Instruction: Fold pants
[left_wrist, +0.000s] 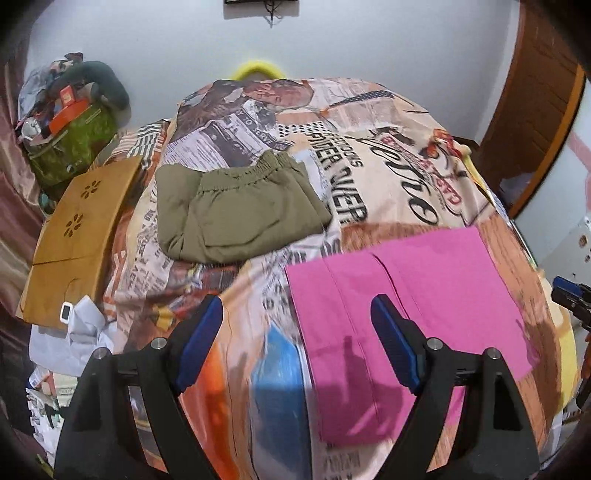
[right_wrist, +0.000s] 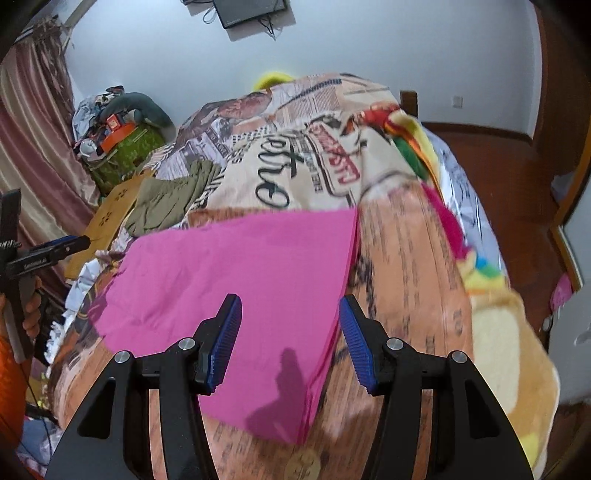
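Note:
Folded flat, the pink pants (left_wrist: 406, 314) (right_wrist: 240, 277) lie on the printed bedspread (left_wrist: 388, 173) (right_wrist: 406, 258). A folded olive-green pair of pants (left_wrist: 240, 210) (right_wrist: 170, 199) rests farther back on the bed. My left gripper (left_wrist: 293, 314) hovers open above the pink pants' left edge, with nothing between its blue pads. Over the right edge of the pink pants my right gripper (right_wrist: 290, 306) is also open and holds nothing. Each gripper shows at the edge of the other's view: the right gripper (left_wrist: 569, 295) and the left gripper (right_wrist: 70, 243), which a person's hand holds.
A brown board (left_wrist: 81, 229) leans at the bed's left side, beside a green bag (left_wrist: 74, 144) piled with clutter and a curtain (right_wrist: 37, 147). White crumpled cloth (left_wrist: 85, 325) lies near it. A colourful plush blanket (right_wrist: 498, 350) hangs off the right edge above the wooden floor (right_wrist: 498, 166).

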